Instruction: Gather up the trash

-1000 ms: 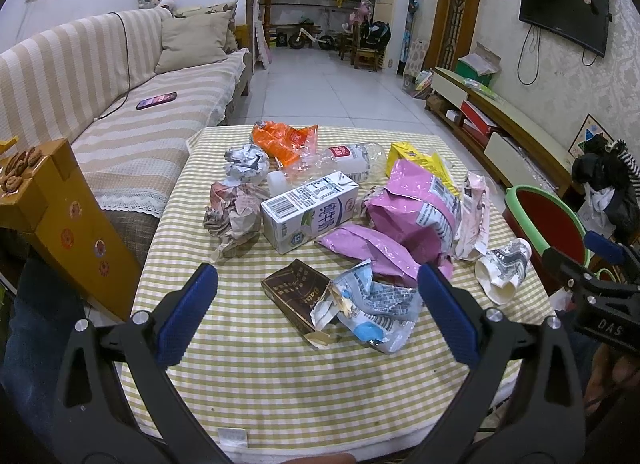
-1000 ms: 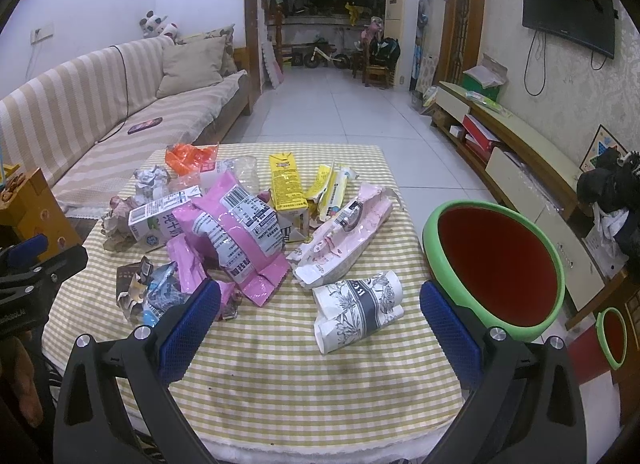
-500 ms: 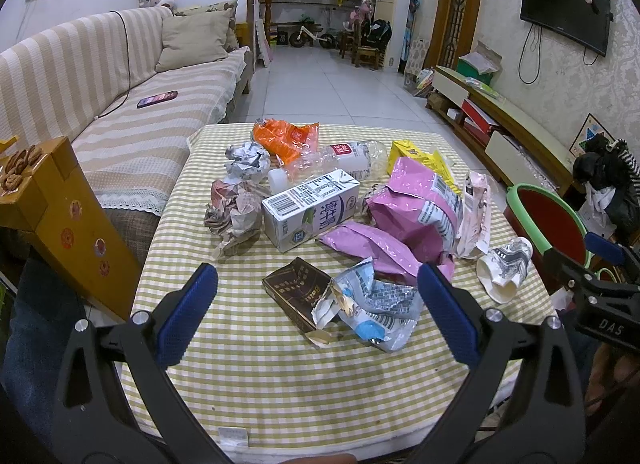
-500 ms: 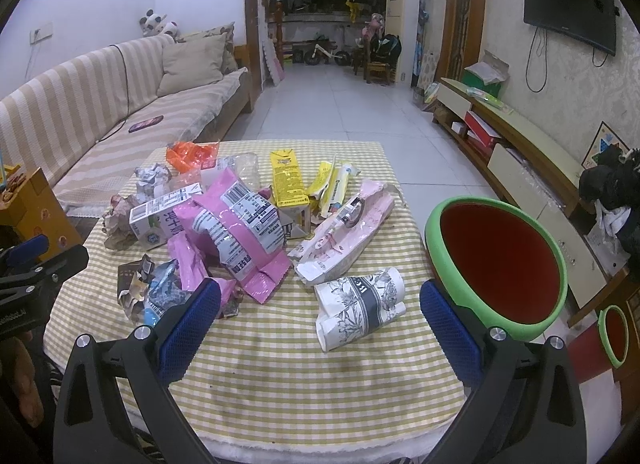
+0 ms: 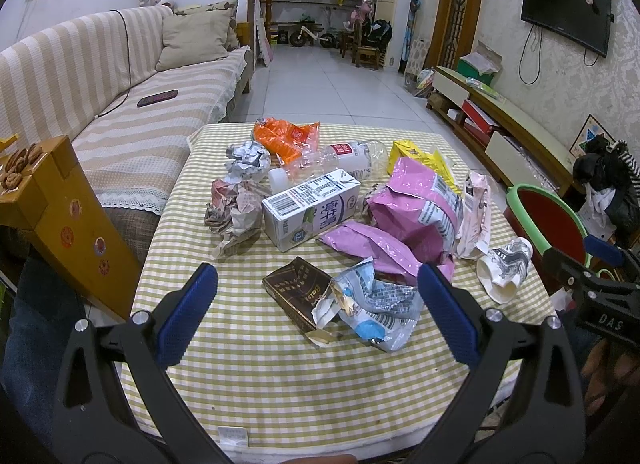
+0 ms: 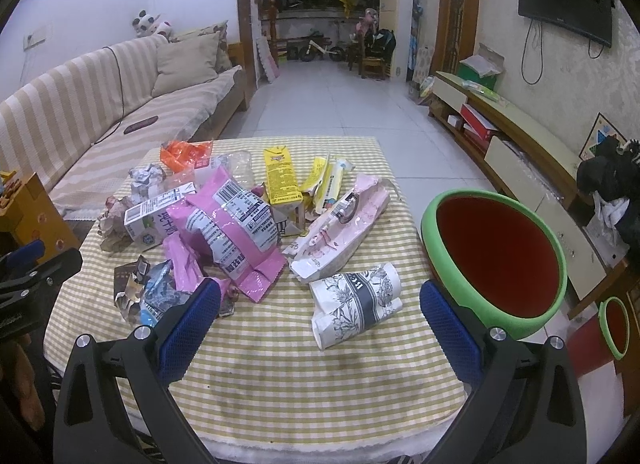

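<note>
A: Left gripper (image 5: 318, 298) — state?

B: Jaws spread wide, nothing between the blue pads. It hangs over the near edge of the table (image 5: 280, 384), which has a yellow-check cloth. Just ahead of the jaws, between the two fingers in view, lie a dark brown box (image 5: 294, 292) and a crumpled silver-blue wrapper (image 5: 376, 308), the two touching.

A: Further ahead?

B: White milk carton (image 5: 312, 208) on its side, crumpled paper (image 5: 234, 213) touching it towards the left finger, pink bag (image 5: 416, 207) towards the right finger. Beyond those: orange wrapper (image 5: 286, 135), clear plastic bottle (image 5: 332, 161), foil ball (image 5: 247, 159).

A: Right gripper (image 6: 320, 302)?

B: Also wide open and empty, over the near table edge. A flattened paper cup (image 6: 356, 302) with a floral print lies straight ahead between the fingers, not touched. Past it, a pale pink wrapper (image 6: 340, 232), then a yellow carton (image 6: 282, 177).

A: Bin?

B: Green-rimmed bin with red inside (image 6: 496, 260) — outside the right finger, just beside the table's edge, mouth tilted towards the camera. A second, smaller green-rimmed one (image 6: 614, 328) sits further to that side.
</note>
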